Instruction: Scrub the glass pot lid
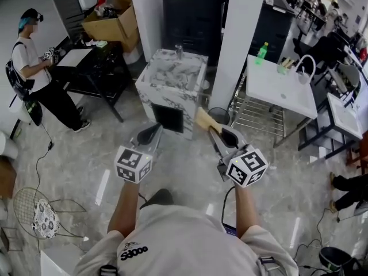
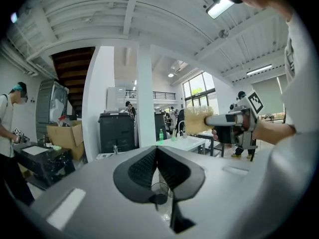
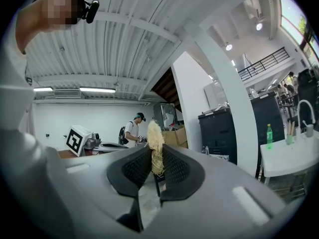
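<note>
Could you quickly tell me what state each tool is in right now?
Left tool: closed, tips together; held item cannot be told.
Right tool: closed on the fibrous scrubber.

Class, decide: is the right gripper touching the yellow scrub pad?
Touching. The right gripper view shows the right gripper with both jaws pressed against the scrub pad, which stands upright between them.

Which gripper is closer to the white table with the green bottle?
Right. The right gripper, shut on the scrub pad, is just left of the white table; the left gripper is farther left, beyond it.
</note>
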Demonstrator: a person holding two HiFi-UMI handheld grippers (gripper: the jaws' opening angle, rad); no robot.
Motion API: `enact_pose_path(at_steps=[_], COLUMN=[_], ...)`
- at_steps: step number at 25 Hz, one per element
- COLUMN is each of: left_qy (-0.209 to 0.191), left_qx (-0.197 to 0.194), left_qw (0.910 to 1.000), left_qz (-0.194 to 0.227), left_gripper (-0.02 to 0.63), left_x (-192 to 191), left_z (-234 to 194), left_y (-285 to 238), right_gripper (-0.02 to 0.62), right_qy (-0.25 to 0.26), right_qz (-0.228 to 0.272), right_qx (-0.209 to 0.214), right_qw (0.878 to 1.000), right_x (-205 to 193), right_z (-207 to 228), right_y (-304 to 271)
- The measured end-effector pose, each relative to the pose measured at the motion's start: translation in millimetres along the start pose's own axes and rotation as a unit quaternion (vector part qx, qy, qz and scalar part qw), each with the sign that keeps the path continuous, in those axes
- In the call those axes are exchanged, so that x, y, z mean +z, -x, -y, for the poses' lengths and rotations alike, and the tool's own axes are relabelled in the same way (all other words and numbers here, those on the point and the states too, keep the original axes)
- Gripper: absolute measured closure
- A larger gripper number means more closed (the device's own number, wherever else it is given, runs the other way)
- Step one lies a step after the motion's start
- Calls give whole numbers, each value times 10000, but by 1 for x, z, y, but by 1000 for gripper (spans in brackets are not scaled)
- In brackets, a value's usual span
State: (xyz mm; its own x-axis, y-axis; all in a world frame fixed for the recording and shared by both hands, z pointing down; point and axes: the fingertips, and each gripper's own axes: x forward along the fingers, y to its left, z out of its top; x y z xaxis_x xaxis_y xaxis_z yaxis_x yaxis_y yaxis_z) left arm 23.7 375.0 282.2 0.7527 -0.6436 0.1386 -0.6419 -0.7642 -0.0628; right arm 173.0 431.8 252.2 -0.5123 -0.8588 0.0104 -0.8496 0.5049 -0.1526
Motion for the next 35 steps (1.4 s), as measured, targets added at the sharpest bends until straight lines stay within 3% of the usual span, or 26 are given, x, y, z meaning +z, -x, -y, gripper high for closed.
enact_pose_path(at_steps=[5,11,26,35], left_qy=[94,-9,-258,-182], left_qx=[130,24,-49,-79], left_qw=[9999,9999,9995,9996], left_qz=[-52,-117,184,189], left_gripper=[597,597,597,597], left_x=[-8,-14,11,14], left_z=[-15,-43,-214,-282], left_y=[-6,-30,-125,-159], right_gripper=[549,549,549,549], right_qy=[-41,-172,-180,-316], right_qz=[-57,-221,39,-47], right_qx=[-22,22,-146,-187], right_qw=[10000,9996,9997,9993], right_x=[-1,-11,18,22], right_z=[11,25,82,104], right_y=[-14,-50,-231,-307])
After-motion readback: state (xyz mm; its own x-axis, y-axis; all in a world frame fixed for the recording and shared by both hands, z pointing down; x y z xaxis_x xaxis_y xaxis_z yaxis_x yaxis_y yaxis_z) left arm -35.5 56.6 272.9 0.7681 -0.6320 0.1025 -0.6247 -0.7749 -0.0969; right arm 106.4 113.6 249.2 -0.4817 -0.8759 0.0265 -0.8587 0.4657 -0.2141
